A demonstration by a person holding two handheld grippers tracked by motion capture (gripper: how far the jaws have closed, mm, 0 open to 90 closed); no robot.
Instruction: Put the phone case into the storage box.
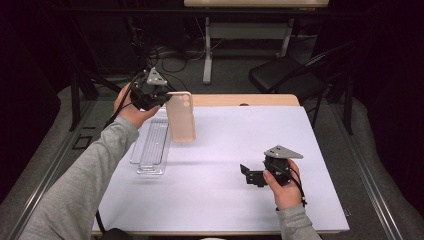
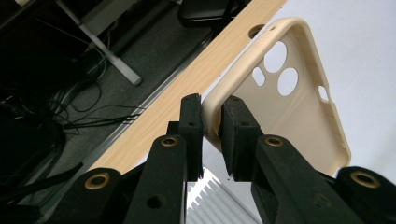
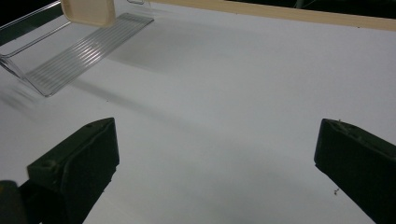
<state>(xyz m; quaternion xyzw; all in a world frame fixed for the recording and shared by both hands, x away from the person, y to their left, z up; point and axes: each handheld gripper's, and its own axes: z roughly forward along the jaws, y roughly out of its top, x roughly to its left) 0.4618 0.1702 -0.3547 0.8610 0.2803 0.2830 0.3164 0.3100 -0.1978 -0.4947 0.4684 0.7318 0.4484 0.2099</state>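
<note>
Left gripper (image 1: 162,97), upper left of the high view, pinches the edge of a beige phone case (image 1: 181,117) above a clear tray (image 1: 151,145); right gripper (image 1: 250,175), lower right, jaws wide, empty

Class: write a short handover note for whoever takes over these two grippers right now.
Left gripper: shut on the rim of the beige phone case, held upright above the table, beside the clear tray.
Right gripper: open, nothing between its fingers, low over the white table.
Done: case is gripped and lifted.
Left: probably setting the case down, in the tray or elsewhere; the destination is unclear.
</note>
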